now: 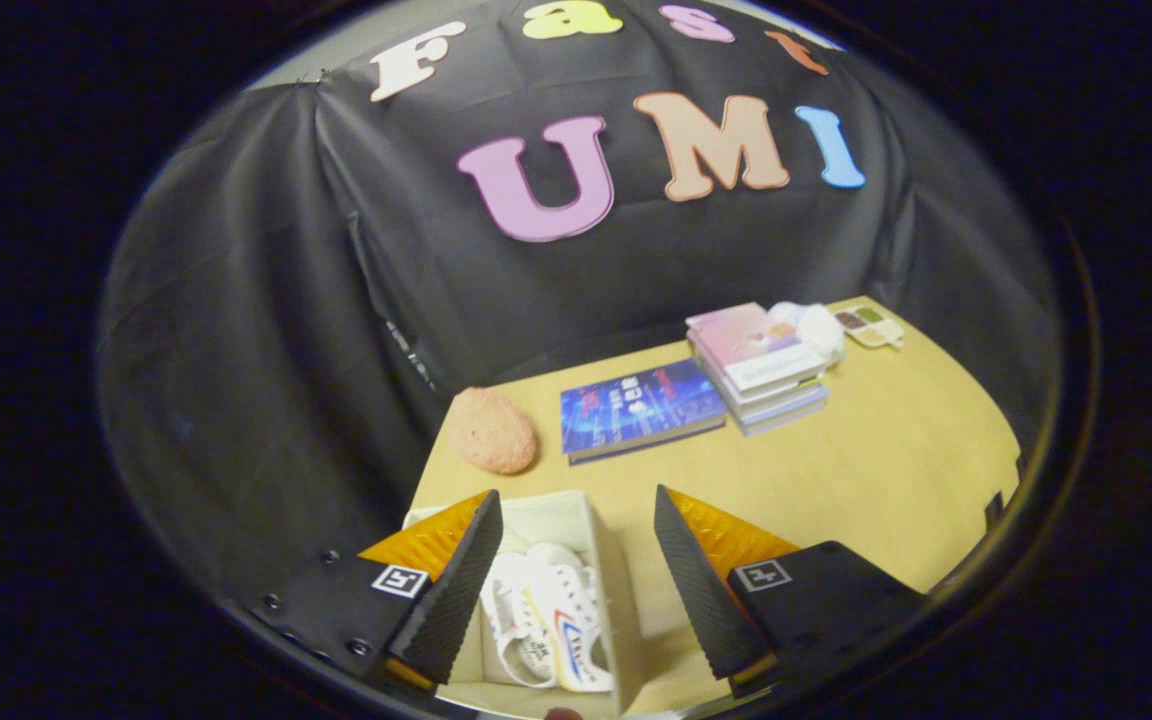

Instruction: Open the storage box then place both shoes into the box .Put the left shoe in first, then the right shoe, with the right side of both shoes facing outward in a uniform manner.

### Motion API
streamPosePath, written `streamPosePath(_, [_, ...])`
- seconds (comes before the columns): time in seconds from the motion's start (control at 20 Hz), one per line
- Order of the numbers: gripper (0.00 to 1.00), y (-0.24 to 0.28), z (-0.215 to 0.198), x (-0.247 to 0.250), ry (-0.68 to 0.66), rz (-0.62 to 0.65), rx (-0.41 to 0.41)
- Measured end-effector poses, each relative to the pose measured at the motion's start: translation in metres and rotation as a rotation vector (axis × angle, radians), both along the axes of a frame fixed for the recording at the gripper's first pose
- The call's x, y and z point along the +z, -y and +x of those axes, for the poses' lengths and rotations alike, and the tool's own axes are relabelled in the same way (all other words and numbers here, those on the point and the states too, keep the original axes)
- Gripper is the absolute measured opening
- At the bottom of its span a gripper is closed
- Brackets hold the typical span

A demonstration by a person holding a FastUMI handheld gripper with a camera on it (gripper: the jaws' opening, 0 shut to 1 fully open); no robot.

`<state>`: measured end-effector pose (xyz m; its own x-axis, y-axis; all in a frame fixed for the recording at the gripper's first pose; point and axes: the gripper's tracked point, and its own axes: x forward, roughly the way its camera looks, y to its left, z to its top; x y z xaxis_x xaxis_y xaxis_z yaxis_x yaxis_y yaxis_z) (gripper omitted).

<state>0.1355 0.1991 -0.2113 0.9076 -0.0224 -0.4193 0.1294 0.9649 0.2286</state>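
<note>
Jaws (576, 585) of mine stand spread wide, pinching nothing. Between and below them sits the open cream storage box (608, 560), a white shoe with red and blue side stripes (546, 620) lying inside; the box's right wall runs between my fingers. Bare wooden tabletop (866, 470) stretches free to the right. Beyond lie a pink rough lump (491, 430), a blue book (641, 408), and a stack of books (758, 365) near the black cloth wall (266, 330).
</note>
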Motion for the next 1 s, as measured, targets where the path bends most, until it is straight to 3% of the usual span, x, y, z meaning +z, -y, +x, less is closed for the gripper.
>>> streamPosePath(0.3, [0.94, 0.12, 0.002, 0.072, 0.2, -0.229, -0.066])
streamPosePath(0.55, [0.95, 0.176, 0.0, 0.126, 0.307, -0.358, -0.06])
streamPosePath(0.7, [0.95, 0.188, -0.004, 0.147, 0.351, -0.392, -0.01])
streamPosePath(1.0, [0.95, 0.174, -0.034, 0.203, 0.517, -0.306, 0.133])
